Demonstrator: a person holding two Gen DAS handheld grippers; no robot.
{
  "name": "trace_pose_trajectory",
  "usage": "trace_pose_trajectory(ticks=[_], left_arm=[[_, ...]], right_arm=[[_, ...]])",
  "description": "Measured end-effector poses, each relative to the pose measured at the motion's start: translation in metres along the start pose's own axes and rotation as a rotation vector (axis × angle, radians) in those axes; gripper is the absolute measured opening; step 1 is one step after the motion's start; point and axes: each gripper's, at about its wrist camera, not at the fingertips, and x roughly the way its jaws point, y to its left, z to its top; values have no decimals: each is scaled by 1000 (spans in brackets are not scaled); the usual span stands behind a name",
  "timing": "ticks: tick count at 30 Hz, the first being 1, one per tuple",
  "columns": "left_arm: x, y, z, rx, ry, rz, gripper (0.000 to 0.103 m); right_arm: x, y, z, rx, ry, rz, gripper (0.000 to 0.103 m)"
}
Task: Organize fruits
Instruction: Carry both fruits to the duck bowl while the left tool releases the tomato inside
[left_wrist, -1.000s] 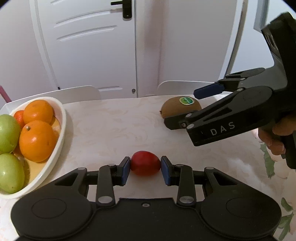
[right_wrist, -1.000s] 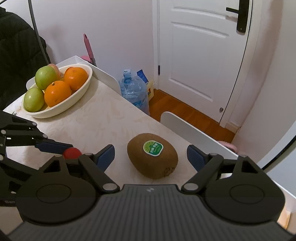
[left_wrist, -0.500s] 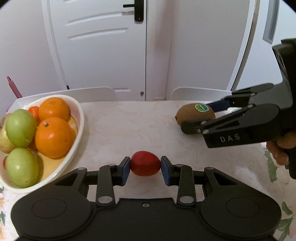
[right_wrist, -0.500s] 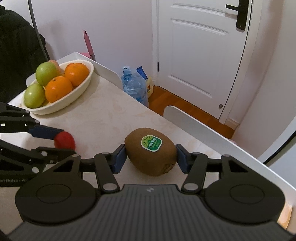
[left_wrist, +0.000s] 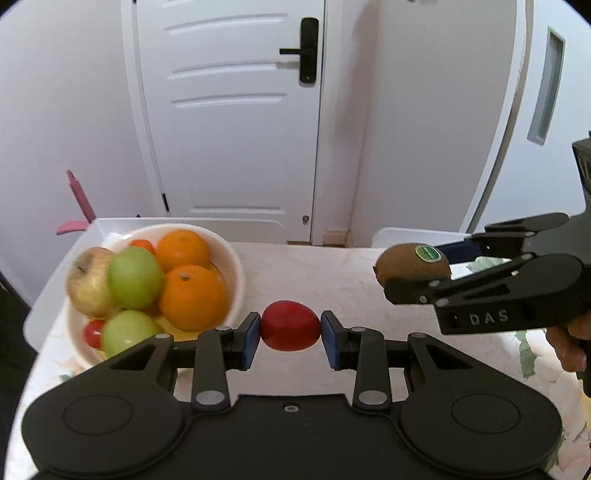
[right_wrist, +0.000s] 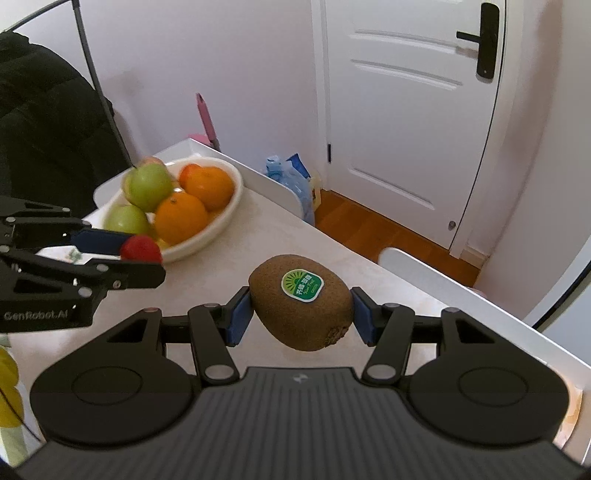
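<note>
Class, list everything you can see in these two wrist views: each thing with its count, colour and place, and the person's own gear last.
Small red fruit: one, red, held between the left gripper's pads.
Brown kiwi with green sticker: one, held in the right gripper.
White oval bowl: one, on the table's left.
Oranges: two large, orange, in the bowl.
Green apples: two, in the bowl.
Pale marbled table: one.
White panelled door: one, behind.
Water bottle: one, blue, on the floor.
Left gripper: black, blue pads.
Right gripper: black, blue pads.
</note>
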Motion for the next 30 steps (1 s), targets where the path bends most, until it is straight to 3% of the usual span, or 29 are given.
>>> trace_pose_trajectory(ticks=[8,16,22,30], left_arm=[[-34,39,15,-1,-52,8,39],[-43,88,34,20,-68,0,39],[-31,121,49,47,-53,-25,39],[15,147,71,103,-18,-80,39]], right_arm=[[-14,45,26,22,-29,-9,72],[-6,87,56,61,-57,-24,72],[11,108,73,108,-63,-52,72],[40,113,88,179,-52,-114,72]])
